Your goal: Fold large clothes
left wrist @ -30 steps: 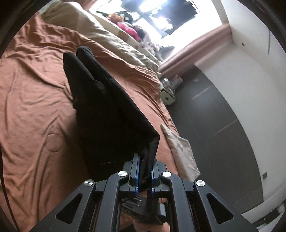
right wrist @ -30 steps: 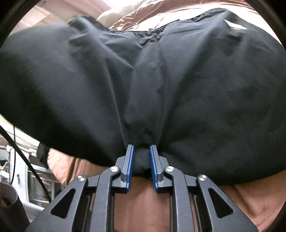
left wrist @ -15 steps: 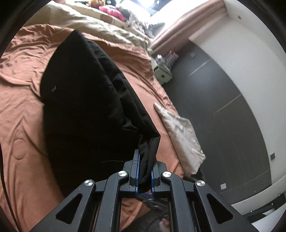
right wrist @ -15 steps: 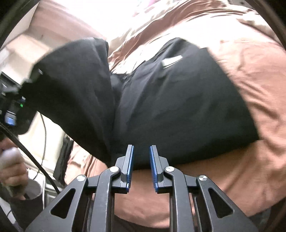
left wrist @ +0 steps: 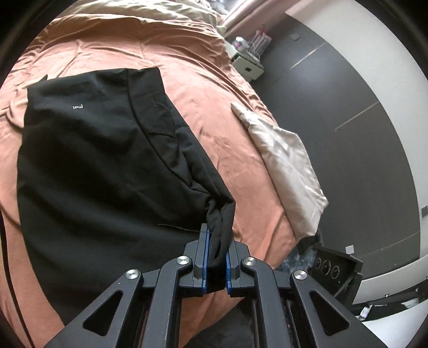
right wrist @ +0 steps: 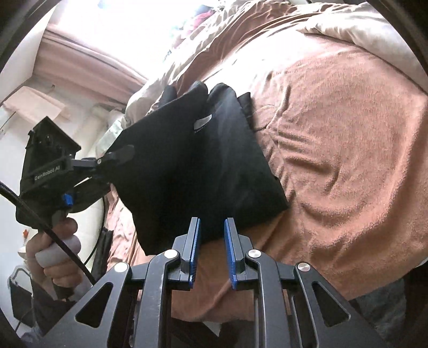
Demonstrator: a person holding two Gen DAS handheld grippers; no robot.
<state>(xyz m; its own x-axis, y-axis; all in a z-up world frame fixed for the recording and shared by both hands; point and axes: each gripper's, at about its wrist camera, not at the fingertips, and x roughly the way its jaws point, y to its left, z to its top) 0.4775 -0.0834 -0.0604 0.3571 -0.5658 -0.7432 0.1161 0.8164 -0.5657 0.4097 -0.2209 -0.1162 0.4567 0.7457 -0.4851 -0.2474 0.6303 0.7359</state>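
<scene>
A black garment [left wrist: 93,160] lies folded on the orange bed cover [left wrist: 208,88], with a small white label facing up. My left gripper [left wrist: 215,235] is shut on a bunched corner of it at its near right end. In the right wrist view the same garment [right wrist: 192,166] is raised at its left side, where the left gripper [right wrist: 125,152] pinches it. My right gripper [right wrist: 211,230] is open by a narrow gap just in front of the garment's near edge. Bare bed cover [right wrist: 334,160] shows between its pads, which press on nothing.
A beige pillowcase [left wrist: 283,160] hangs over the bed's right edge. A nightstand [left wrist: 247,67] stands on the dark floor beyond, and a black box [left wrist: 334,267] sits near the bed's corner. A person's hand [right wrist: 56,254] grips the left handle. Beige bedding [right wrist: 361,24] lies at the bed's head.
The garment went from hanging upright to lying flat on the bed as the left gripper sank with its corner. The right gripper drew back; cloth no longer sits between its pads.
</scene>
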